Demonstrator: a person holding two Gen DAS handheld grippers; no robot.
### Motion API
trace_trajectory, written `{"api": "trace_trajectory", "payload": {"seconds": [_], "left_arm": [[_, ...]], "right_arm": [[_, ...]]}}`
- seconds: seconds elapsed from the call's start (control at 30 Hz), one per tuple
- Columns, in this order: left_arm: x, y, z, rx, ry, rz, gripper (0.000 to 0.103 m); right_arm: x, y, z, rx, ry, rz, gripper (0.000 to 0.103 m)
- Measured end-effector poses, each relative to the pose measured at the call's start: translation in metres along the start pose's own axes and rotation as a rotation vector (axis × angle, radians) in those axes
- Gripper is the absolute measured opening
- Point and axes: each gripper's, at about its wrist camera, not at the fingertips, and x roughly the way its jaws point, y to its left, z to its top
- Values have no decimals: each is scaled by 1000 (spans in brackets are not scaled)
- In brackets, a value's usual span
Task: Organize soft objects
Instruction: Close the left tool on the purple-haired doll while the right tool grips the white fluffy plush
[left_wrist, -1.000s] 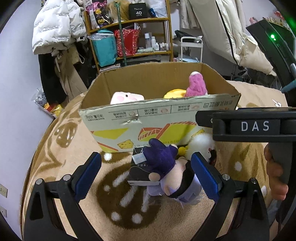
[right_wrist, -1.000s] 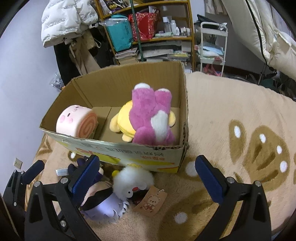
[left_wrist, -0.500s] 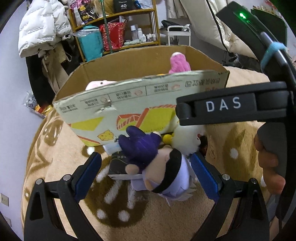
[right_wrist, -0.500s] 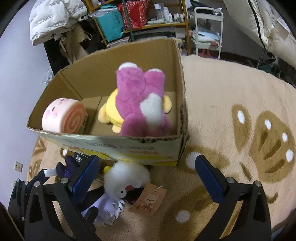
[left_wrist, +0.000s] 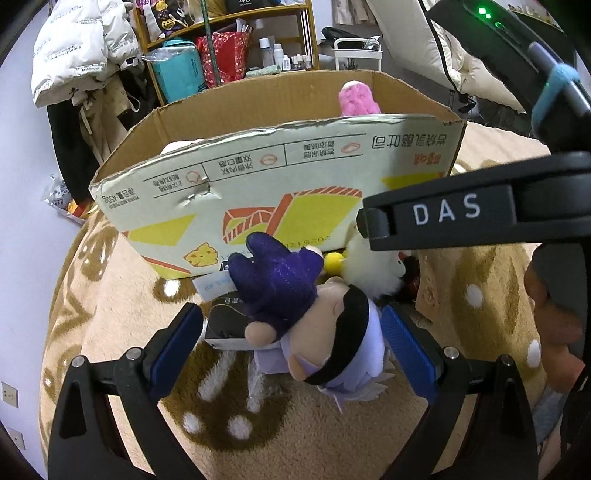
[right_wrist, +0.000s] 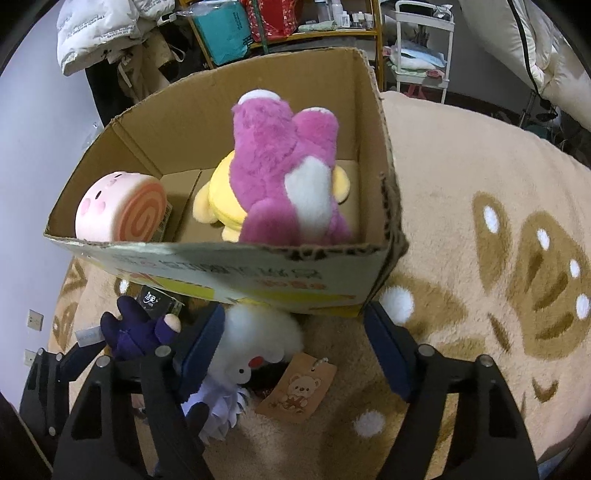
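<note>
A purple-haired doll (left_wrist: 314, 314) in a lilac dress lies on the tan rug in front of a cardboard box (left_wrist: 258, 184). My left gripper (left_wrist: 291, 347) is open, its blue pads on either side of the doll. A white fluffy plush (right_wrist: 258, 343) with a bear tag (right_wrist: 295, 391) lies beside the doll against the box. My right gripper (right_wrist: 295, 350) is open above it, its left pad at the plush. The box (right_wrist: 229, 266) holds a pink swirl-roll plush (right_wrist: 122, 210), a yellow plush (right_wrist: 218, 195) and a magenta bear (right_wrist: 288, 170).
A small black packet (left_wrist: 225, 321) lies under the doll. The tan paw-print rug (right_wrist: 498, 240) stretches to the right of the box. Behind the box stand a cluttered shelf (left_wrist: 229, 44), hanging coats (left_wrist: 81, 48) and a white trolley (right_wrist: 421, 44).
Both grippers have moved forward and down toward the toys at the box front. The left pads now flank the doll more closely; the right gripper now sits over the white plush.
</note>
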Motion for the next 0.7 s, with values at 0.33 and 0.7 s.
{"api": "trace_trajectory", "payload": {"seconds": [0.33, 0.7], "left_arm": [[1, 5, 2, -22, 9, -7, 98], [5, 12, 1, -36, 18, -18, 97]], "right_arm": [[12, 4, -6, -10, 84, 55, 74], [26, 13, -13, -36, 133, 46, 44]]}}
